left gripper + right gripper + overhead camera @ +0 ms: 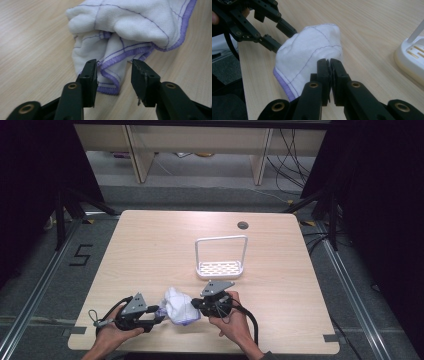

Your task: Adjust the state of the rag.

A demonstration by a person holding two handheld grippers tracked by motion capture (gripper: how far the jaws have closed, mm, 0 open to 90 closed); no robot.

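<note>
A crumpled white cloth (179, 306) with purple hems lies near the table's front edge, between my two grippers. My left gripper (161, 312) comes at it from the left. In the left gripper view its jaws (113, 72) stand apart around a folded purple hem of the cloth (125, 25), and the pads do not press on it. My right gripper (195, 303) is at the cloth's right side. In the right gripper view its jaws (330, 62) are closed together on a pinch of the cloth (309, 50), which rises in a peak. The left gripper (284, 39) shows beyond it.
A white slotted tray with a tall wire hoop handle (220, 268) stands behind the cloth, a little right of centre; its edge (412, 57) is near my right gripper. A round cable hole (243, 225) sits at the back of the wooden table (150, 245).
</note>
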